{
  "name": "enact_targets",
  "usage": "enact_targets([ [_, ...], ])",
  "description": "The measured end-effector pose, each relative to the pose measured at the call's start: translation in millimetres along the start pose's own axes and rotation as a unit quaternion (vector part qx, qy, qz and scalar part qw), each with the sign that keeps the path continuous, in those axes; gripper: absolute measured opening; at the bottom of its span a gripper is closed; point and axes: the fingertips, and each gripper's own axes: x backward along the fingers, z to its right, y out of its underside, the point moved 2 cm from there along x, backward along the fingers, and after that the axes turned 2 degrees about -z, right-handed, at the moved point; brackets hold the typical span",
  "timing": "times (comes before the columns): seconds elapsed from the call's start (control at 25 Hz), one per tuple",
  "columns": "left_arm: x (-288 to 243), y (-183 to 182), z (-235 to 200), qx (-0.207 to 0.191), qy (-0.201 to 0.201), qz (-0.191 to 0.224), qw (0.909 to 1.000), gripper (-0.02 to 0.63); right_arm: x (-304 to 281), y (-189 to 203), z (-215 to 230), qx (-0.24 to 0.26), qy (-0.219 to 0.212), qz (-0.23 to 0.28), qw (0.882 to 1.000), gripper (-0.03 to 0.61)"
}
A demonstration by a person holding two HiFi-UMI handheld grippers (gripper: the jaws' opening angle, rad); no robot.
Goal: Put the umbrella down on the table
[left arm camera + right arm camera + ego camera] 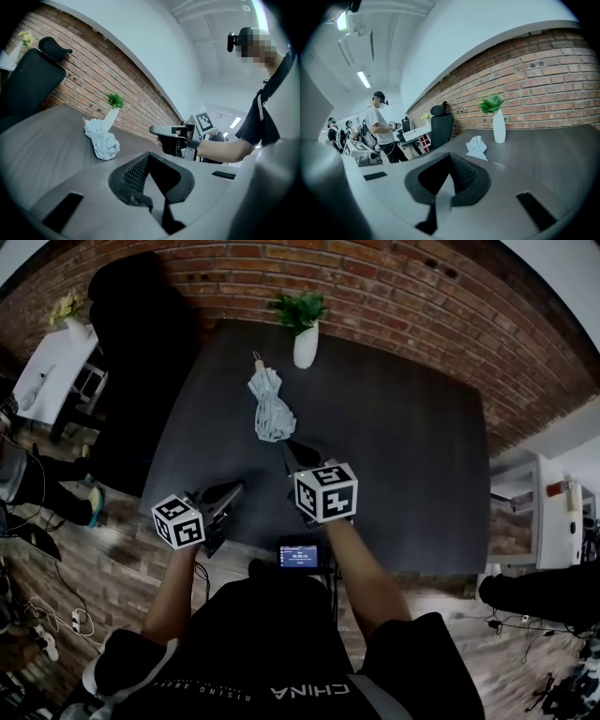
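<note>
Here, the folded umbrella (271, 409) lay flat on the dark tabletop (412, 456), handle end toward 12 o'clock and bunched canopy toward 6 o'clock. A white vase (306, 345) of greenery stood apart from it at 1 o'clock. The right gripper (292, 454) hung near the canopy end, at about 5 o'clock of it, with its jaws clenched together on nothing. The left gripper (232, 491), at 7 o'clock of the umbrella and over the near edge, likewise showed its jaws together and empty. Judged from this layout, the placing was done and the step in hand was a clean retreat. Done well, both grippers would draw back toward 6 o'clock at a height clear of the surface, so that no jaw caught a loose fold and dragged the umbrella. The small screened device (300, 556) at the near edge, directly under that path, called for some care.
</note>
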Motion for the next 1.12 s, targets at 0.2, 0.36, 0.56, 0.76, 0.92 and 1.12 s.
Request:
enact_targets([
  [0.2, 11, 7, 11, -0.018, 0.013, -0.007, 0.9997, 0.002, 35, 19, -13, -0.056, 0.02, 0.033, 0.998, 0.008],
  [0.36, 12, 10, 19, -0.035, 0.017, -0.014, 0.9991, 0.002, 51, 30, -12, -0.072, 0.037, 0.036, 0.996, 0.008],
  [0.56, 10, 6, 27, -0.046, 0.018, -0.007, 0.9988, 0.002, 59, 20, -11, -0.116, 0.025, 0.056, 0.991, 0.008],
  [0.76, 11, 6, 30, -0.039, 0.011, 0.003, 0.9992, 0.002, 58, 24, -21, -0.09, 0.022, 0.045, 0.995, 0.008],
  [0.92, 14, 5, 31, -0.031, 0.004, 0.017, 0.9994, 0.002, 56, 27, -28, -0.075, 0.021, 0.039, 0.996, 0.008],
  [1.12, 20, 5, 29, -0.02, 0.0, 0.031, 0.9993, 0.002, 58, 32, -30, -0.074, 0.024, 0.036, 0.996, 0.008],
])
